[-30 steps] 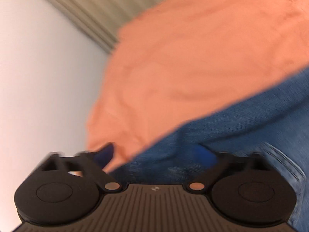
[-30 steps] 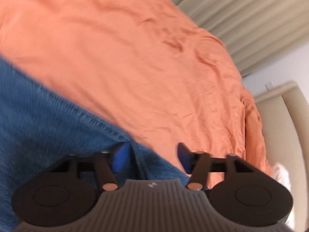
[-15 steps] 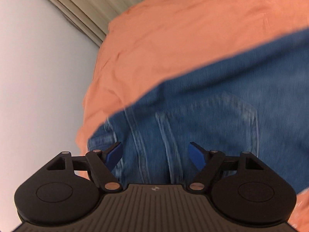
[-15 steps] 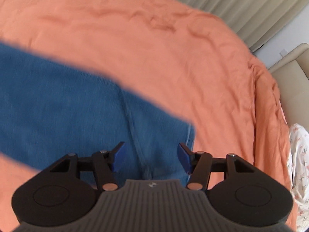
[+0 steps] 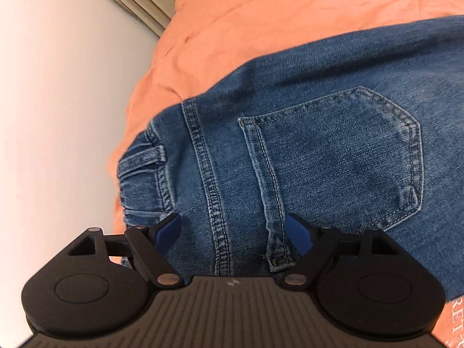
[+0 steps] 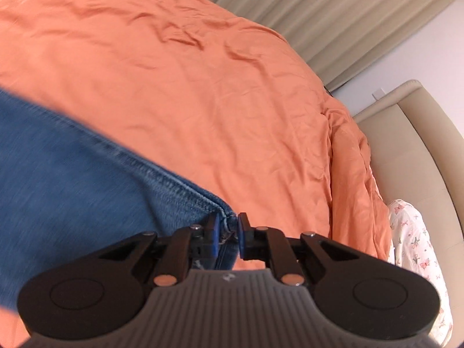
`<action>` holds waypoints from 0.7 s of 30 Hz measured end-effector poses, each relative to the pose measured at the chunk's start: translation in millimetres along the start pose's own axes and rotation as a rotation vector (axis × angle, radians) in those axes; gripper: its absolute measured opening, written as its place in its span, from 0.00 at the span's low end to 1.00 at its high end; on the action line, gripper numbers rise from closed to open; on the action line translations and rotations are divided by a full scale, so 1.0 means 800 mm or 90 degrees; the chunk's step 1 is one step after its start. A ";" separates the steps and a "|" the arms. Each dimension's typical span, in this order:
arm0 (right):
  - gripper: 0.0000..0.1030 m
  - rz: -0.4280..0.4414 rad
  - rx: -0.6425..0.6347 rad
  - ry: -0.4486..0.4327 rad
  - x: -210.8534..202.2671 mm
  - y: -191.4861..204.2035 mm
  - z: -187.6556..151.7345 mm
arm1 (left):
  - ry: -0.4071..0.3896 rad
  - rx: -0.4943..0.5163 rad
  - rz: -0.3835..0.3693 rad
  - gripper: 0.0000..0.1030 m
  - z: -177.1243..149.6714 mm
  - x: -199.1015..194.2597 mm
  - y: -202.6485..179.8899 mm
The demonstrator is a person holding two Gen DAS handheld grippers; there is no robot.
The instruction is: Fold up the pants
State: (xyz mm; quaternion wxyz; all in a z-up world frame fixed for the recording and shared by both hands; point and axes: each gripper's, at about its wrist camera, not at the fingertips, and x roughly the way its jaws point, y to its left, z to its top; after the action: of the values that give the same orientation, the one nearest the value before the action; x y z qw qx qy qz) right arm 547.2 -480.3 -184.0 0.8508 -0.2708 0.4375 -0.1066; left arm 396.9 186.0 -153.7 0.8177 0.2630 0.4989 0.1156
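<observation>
Lying across the orange bed [image 5: 290,14], the jeans [image 5: 333,150] carry no readable label; pale letters "RET" show at the left view's lower right corner; left tool [image 5: 233,232] stands wide over the waistband by the back pocket [image 5: 342,156]; only the right view shows the right tool [image 6: 227,233] closing narrow on a hem corner, a headboard [image 6: 420,145], floral cloth [image 6: 414,243].

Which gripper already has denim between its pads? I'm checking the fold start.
The right gripper: its jaws are closing on the jeans hem corner. The left gripper stands wide open above the waistband.
</observation>
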 end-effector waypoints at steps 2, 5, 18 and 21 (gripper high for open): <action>0.18 0.015 0.017 0.011 0.018 -0.009 0.012 | 0.001 0.001 0.004 0.94 0.000 0.001 -0.003; 0.31 0.037 0.074 0.006 0.033 -0.025 0.018 | 0.002 -0.002 0.006 0.94 0.004 0.003 -0.002; 0.79 0.297 0.383 0.069 0.119 -0.051 -0.061 | -0.006 0.016 0.054 0.96 0.012 0.018 -0.027; 0.43 0.333 0.332 0.046 0.117 -0.021 -0.061 | -0.004 0.039 0.072 0.96 0.015 0.020 -0.037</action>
State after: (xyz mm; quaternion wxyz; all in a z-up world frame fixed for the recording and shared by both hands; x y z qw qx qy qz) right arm 564.3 -551.4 -262.1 0.8737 0.0802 0.4797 -0.0029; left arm 413.1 165.0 -177.6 0.8030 0.3157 0.4841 0.1456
